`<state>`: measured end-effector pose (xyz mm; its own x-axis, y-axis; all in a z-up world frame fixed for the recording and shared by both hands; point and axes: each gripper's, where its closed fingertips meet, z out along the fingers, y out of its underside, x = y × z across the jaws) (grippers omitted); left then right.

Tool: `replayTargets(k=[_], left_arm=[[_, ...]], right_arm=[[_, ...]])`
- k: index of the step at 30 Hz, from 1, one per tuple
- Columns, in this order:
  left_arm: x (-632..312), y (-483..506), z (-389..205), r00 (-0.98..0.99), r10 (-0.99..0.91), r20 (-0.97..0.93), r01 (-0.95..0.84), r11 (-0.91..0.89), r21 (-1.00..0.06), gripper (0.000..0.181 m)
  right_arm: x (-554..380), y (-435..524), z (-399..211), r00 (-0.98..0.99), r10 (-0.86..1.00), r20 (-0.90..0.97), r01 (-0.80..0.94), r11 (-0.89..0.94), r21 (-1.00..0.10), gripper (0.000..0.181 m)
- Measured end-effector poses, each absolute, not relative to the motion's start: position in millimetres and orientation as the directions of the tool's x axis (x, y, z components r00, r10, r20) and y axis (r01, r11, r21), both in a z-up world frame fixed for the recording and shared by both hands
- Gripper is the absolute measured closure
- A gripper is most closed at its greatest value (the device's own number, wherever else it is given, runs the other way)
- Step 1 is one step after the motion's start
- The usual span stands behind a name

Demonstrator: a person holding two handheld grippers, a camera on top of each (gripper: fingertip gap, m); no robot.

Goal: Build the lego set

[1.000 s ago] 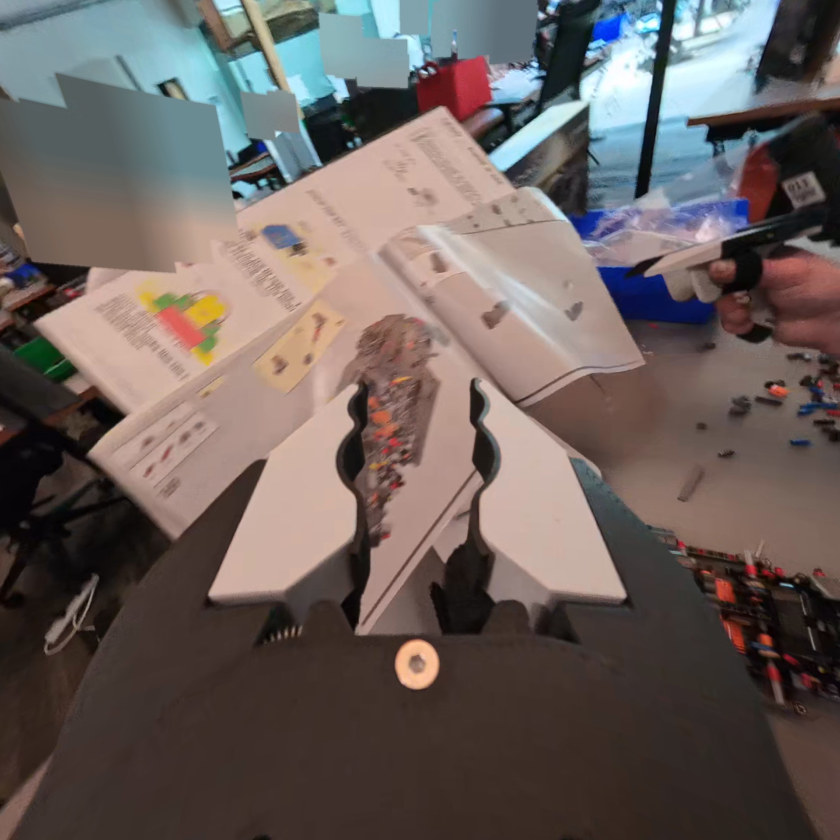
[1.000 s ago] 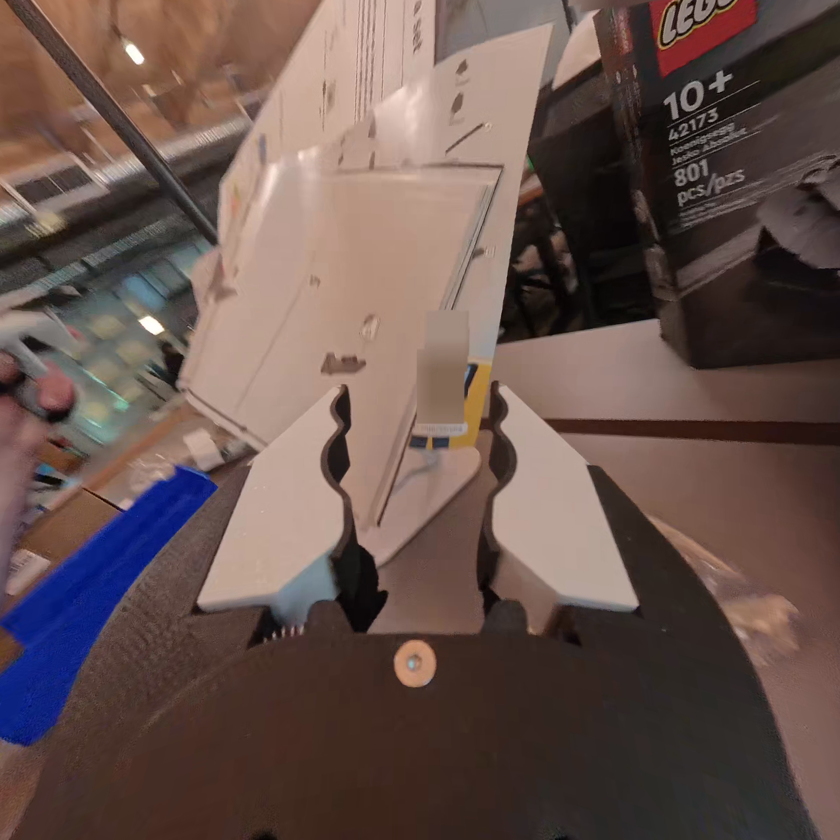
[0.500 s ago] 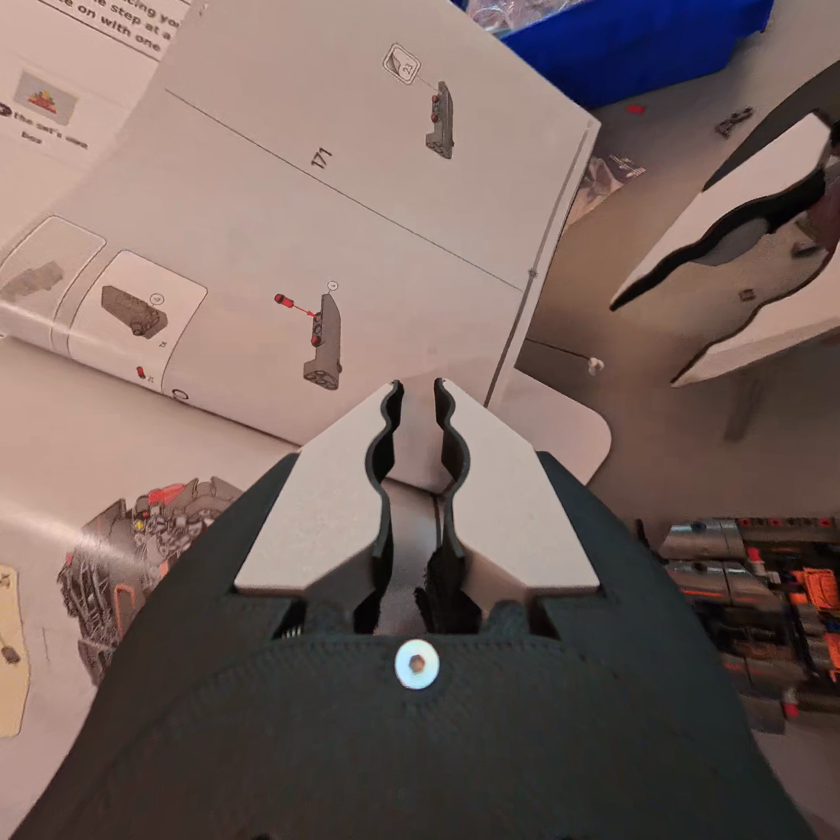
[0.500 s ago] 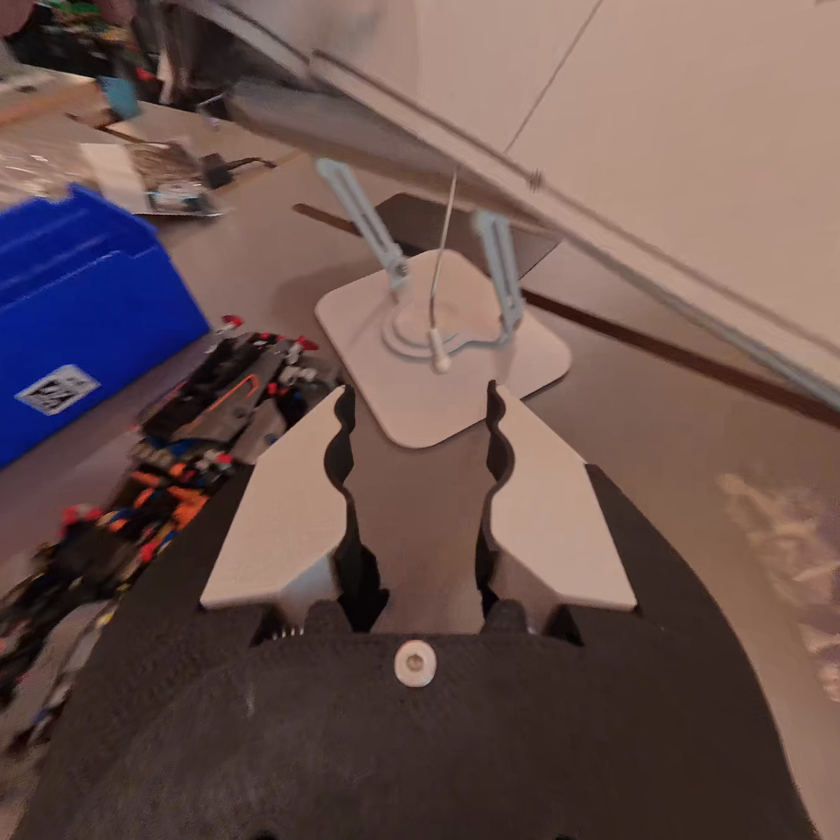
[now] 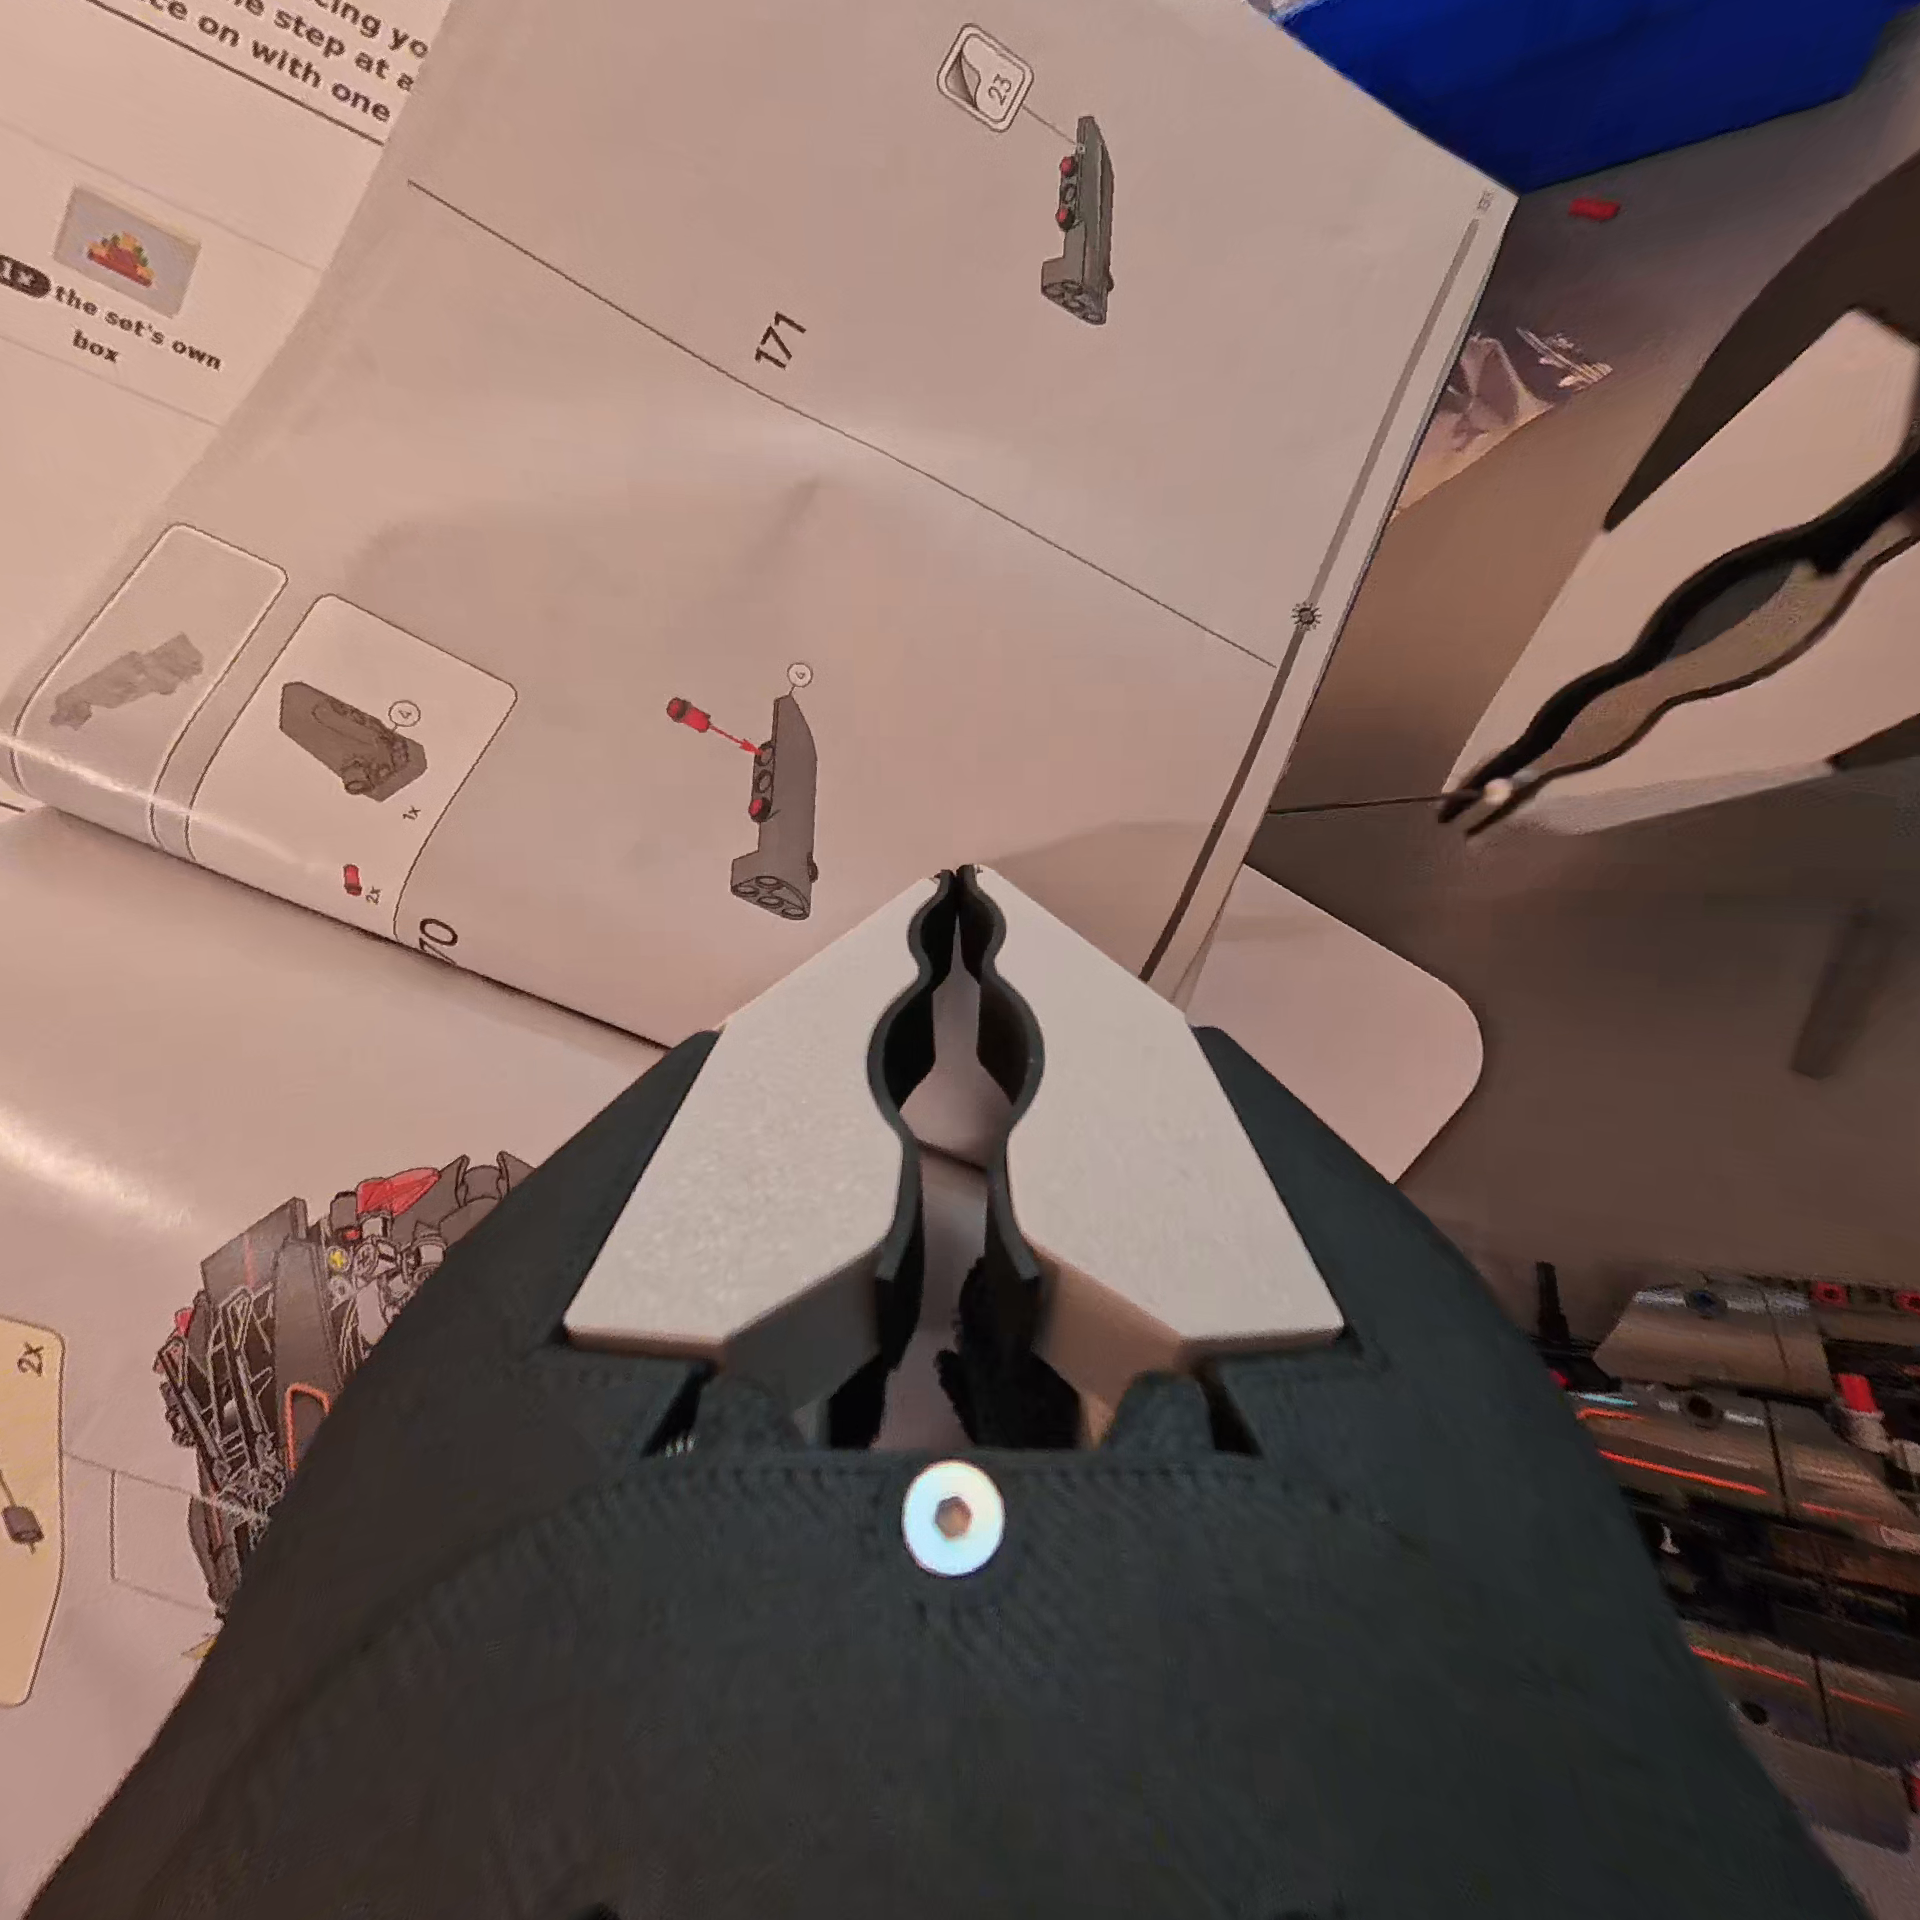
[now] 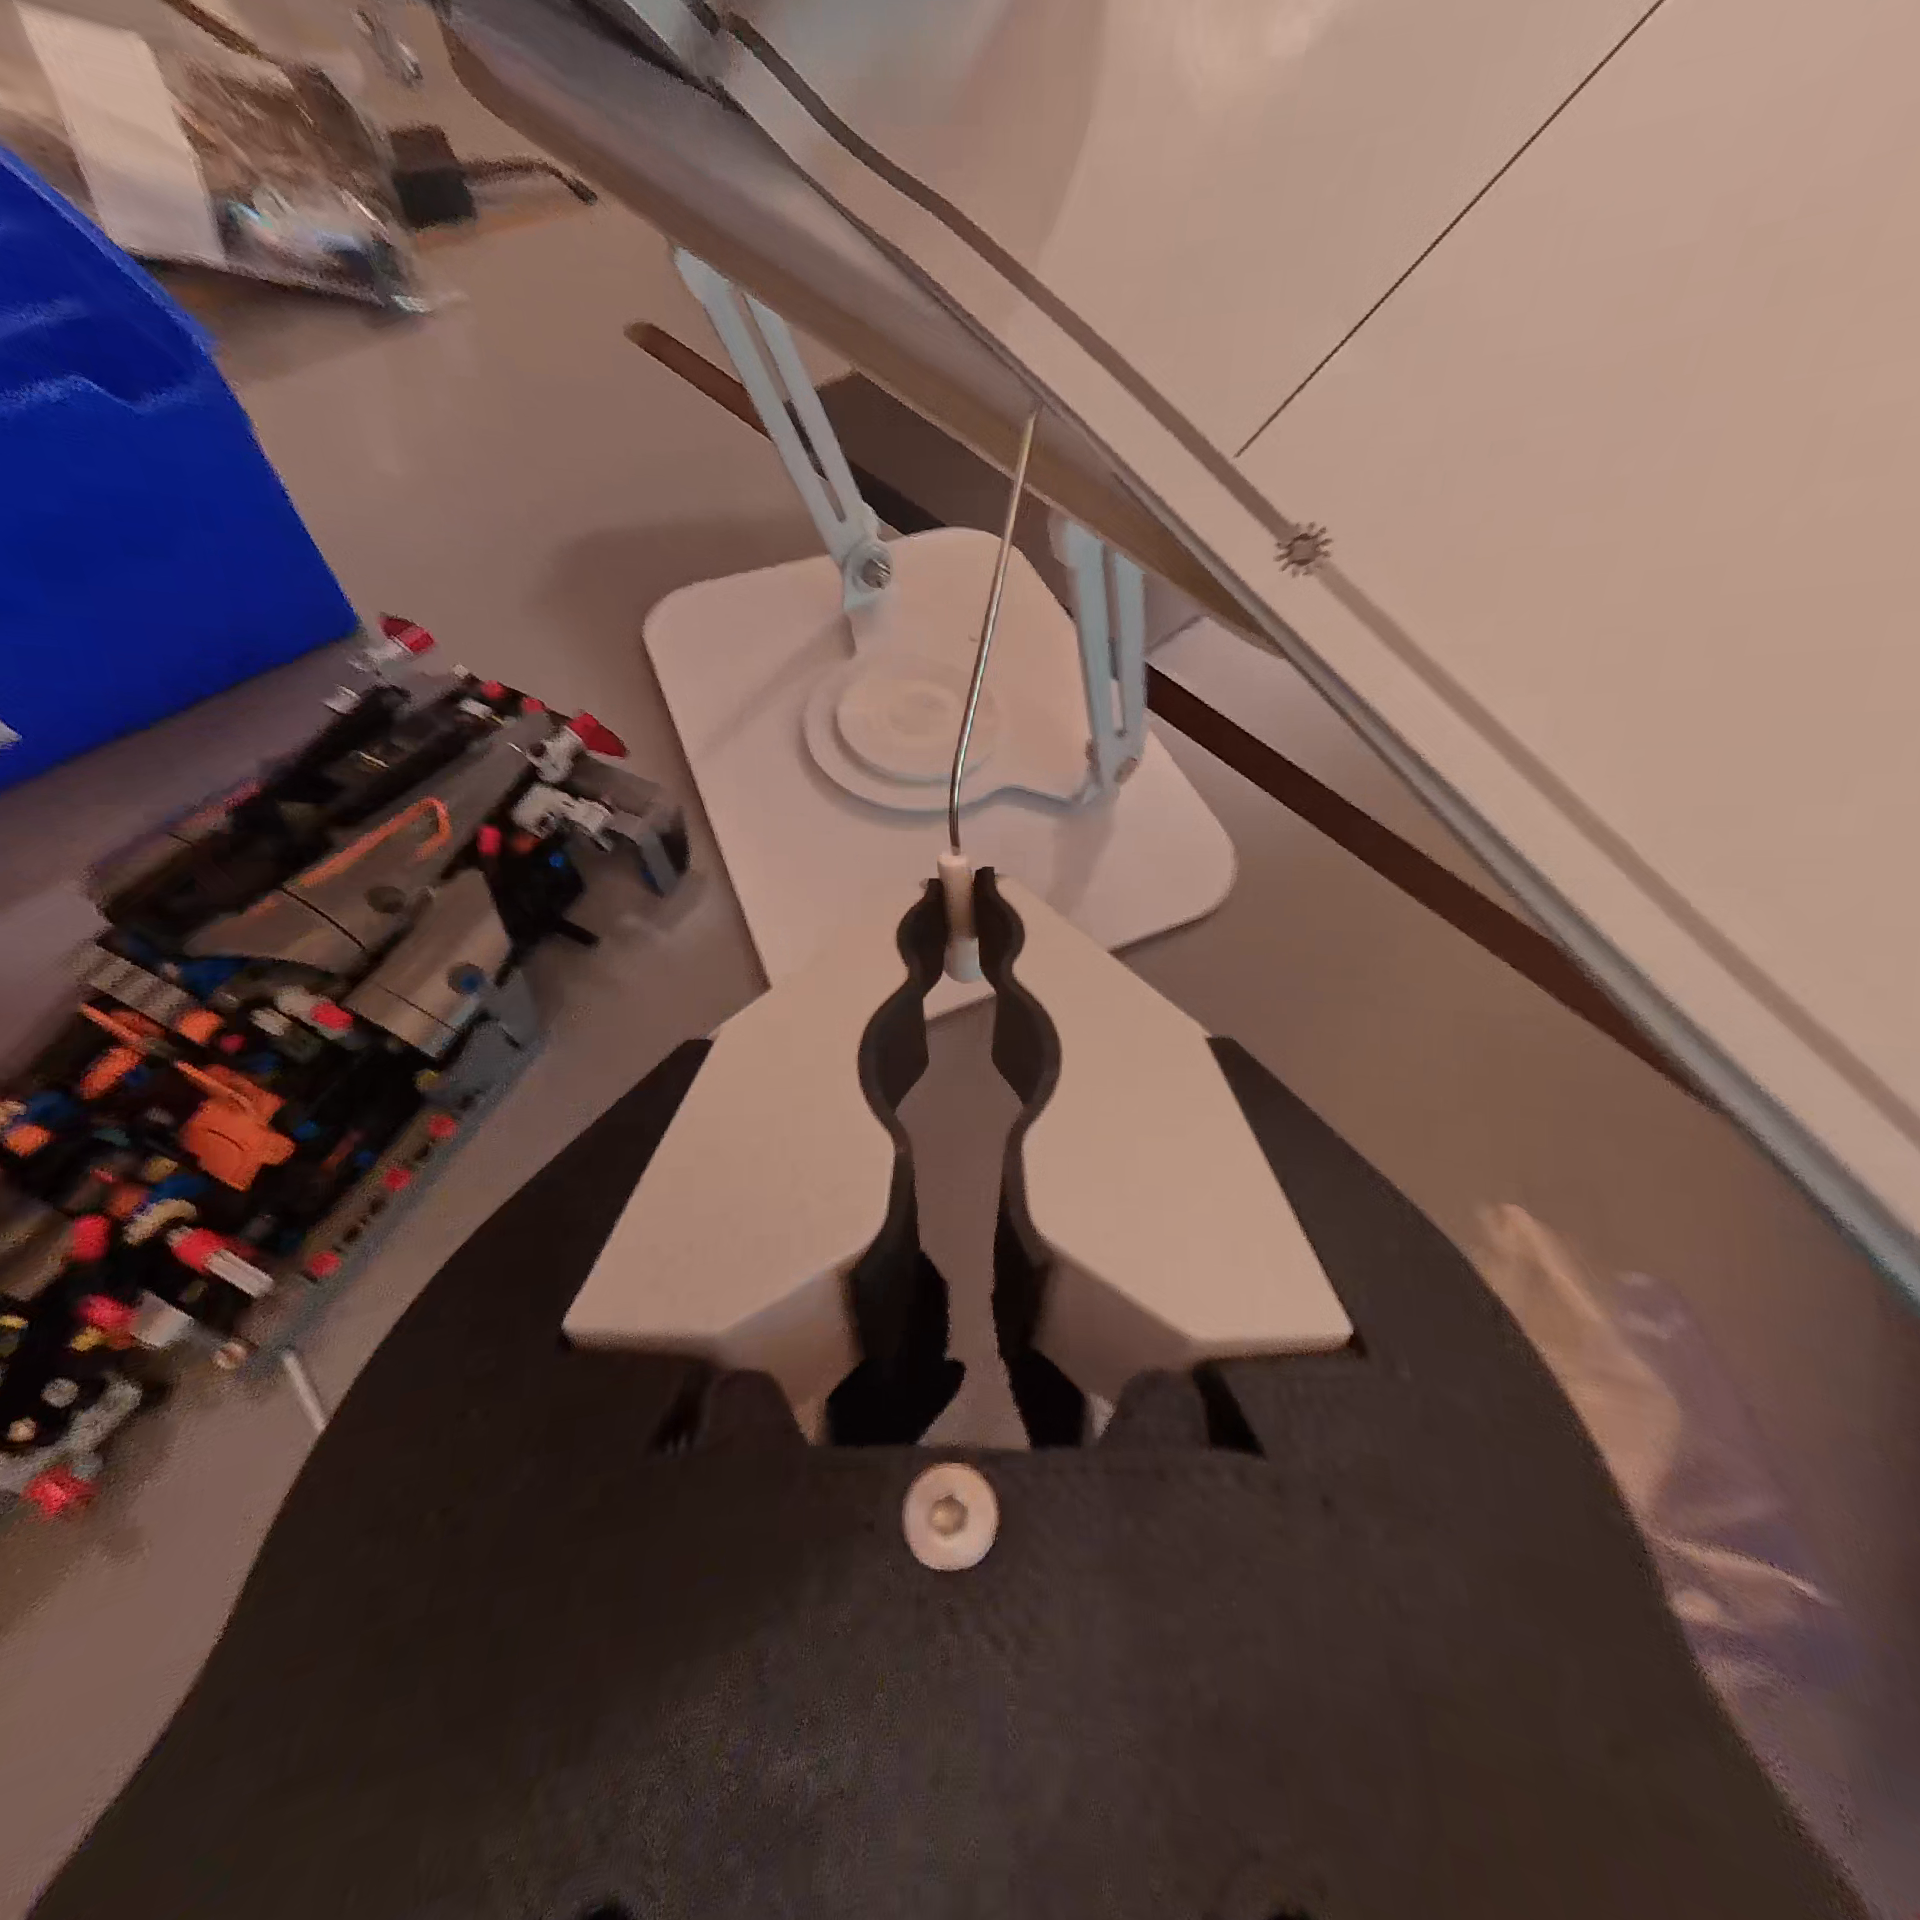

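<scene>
The half-built lego model (image 6: pixel 312 935), grey and black with orange and red bits, is lying on the worktop (image 6: pixel 468 436) left of the right claw (image 6: pixel 961 883), its long axis running from near left up toward the white base (image 6: pixel 1143 831) of the book stand. In the left wrist view the model (image 5: pixel 1745 1455) is sitting low at the right edge, partly cut off.

The right claw is pinching the white-capped tip (image 6: pixel 958 914) of a thin wire page holder (image 6: pixel 992 623), jaws drawn in narrow around the cap, the wire rising to the edge of the instruction booklet (image 6: pixel 1558 312) overhead. The left claw (image 5: pixel 956 878) is pressed fully together, tips meeting at the lower edge of the booklet page (image 5: pixel 831 468); whether paper is caught between them, I cannot tell. That page is lying tilted on the stand, showing small grey part drawings.

A blue bin (image 6: pixel 125 499) is standing at far left, just behind the model. The right claw (image 5: pixel 1475 805) is also showing in the left view, gripping that wire tip.
</scene>
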<state>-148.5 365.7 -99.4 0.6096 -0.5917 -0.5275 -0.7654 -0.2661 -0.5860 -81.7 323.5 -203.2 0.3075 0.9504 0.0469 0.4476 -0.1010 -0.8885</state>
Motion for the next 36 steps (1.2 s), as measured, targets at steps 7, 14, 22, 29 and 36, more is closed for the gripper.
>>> replayTargets(k=[7,14,22,29,36], left_arm=[[-149,372,-103,0.635,-0.538,-0.554,-0.76,-0.307,-0.572,0.181],[-152,377,-103,0.657,-0.496,-0.568,-0.744,-0.305,-0.594,0.181],[-151,375,-104,0.671,-0.494,-0.553,-0.729,-0.306,-0.612,0.181],[-144,355,-83,0.708,-0.521,-0.477,-0.656,-0.237,-0.716,0.164],[-243,306,-49,0.805,-0.367,-0.466,-0.574,-0.286,-0.767,0.161]], right_arm=[[-45,338,-172,0.351,0.883,0.311,0.606,0.039,-0.794,0.177],[-36,357,-135,0.308,0.753,0.581,0.751,0.182,-0.635,0.177],[-59,413,-91,0.241,0.601,0.762,0.778,0.35,-0.522,0.176],[-54,390,-36,0.354,0.724,0.592,0.609,0.302,-0.733,0.168],[-140,268,-80,-0.061,0.833,0.549,0.479,0.507,-0.717,0.164]])
